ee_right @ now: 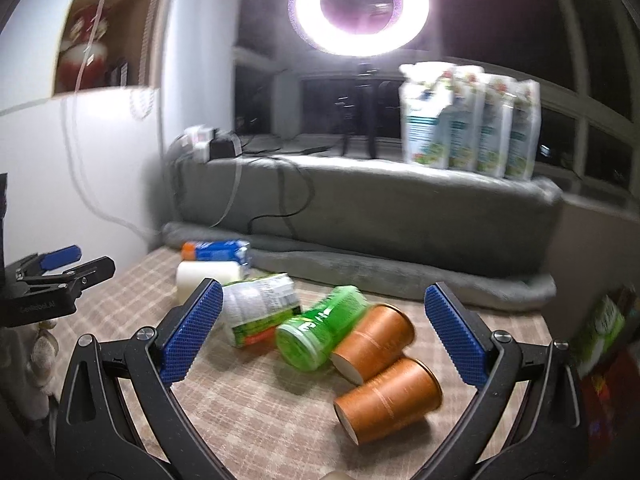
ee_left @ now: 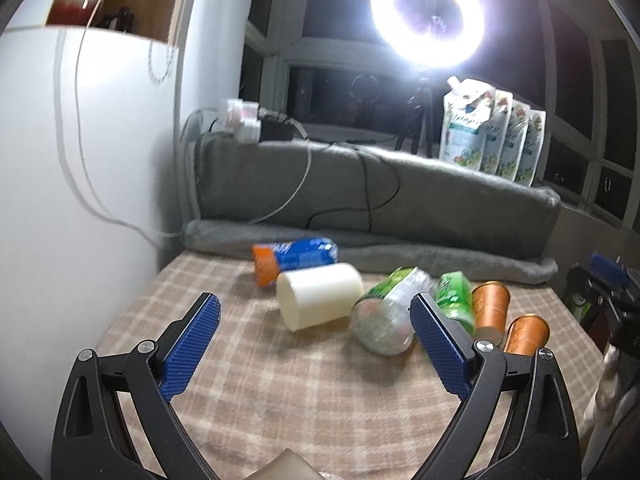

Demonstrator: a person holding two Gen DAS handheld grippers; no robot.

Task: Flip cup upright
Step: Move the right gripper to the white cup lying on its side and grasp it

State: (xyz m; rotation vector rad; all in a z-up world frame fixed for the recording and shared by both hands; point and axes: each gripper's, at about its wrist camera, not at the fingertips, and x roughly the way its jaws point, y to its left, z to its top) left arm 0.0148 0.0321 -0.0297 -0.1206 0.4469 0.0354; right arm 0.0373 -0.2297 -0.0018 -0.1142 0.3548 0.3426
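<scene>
Both claws, left claw (ee_left: 315,322) and right claw (ee_right: 323,312), gape wide; white cup (ee_left: 320,295) lies sideways, hollow

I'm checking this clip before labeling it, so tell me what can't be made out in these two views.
- White cup: right wrist view, partly hidden behind the right gripper finger.
- Clear printed cup: label text unreadable, blurred in both views.
- Two orange cups: left wrist view, partly covered by the left gripper finger.
- Pouches: print blurred.
- Ring light: glare washes out what is behind it.
</scene>
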